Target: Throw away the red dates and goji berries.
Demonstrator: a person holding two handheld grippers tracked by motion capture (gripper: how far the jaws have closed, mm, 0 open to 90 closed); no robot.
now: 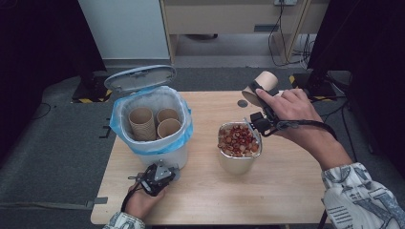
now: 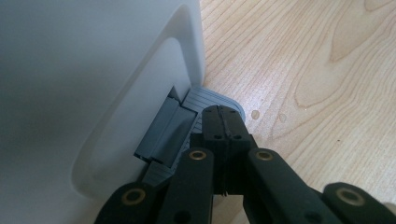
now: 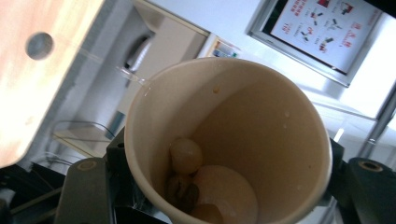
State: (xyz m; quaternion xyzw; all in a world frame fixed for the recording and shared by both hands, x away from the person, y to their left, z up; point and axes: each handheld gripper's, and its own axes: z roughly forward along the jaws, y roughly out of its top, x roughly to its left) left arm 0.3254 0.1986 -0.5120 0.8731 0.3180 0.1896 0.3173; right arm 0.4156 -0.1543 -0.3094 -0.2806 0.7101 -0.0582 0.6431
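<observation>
White bin (image 1: 153, 138) w/ blue liner at table's 9 o'clock, lid up, three paper cups (image 1: 143, 121) inside. Left gripper (image 1: 160, 174) at bin's 6, jaws pressed together on grey pedal (image 2: 212, 100). Bowl of nuts (image 1: 239, 143) centre. Right gripper (image 1: 260, 102) at 1 o'clock clamps tilted paper cup (image 3: 229, 140), some bits inside.

Wall poster (image 3: 327, 28), floor cables (image 1: 286, 47)
</observation>
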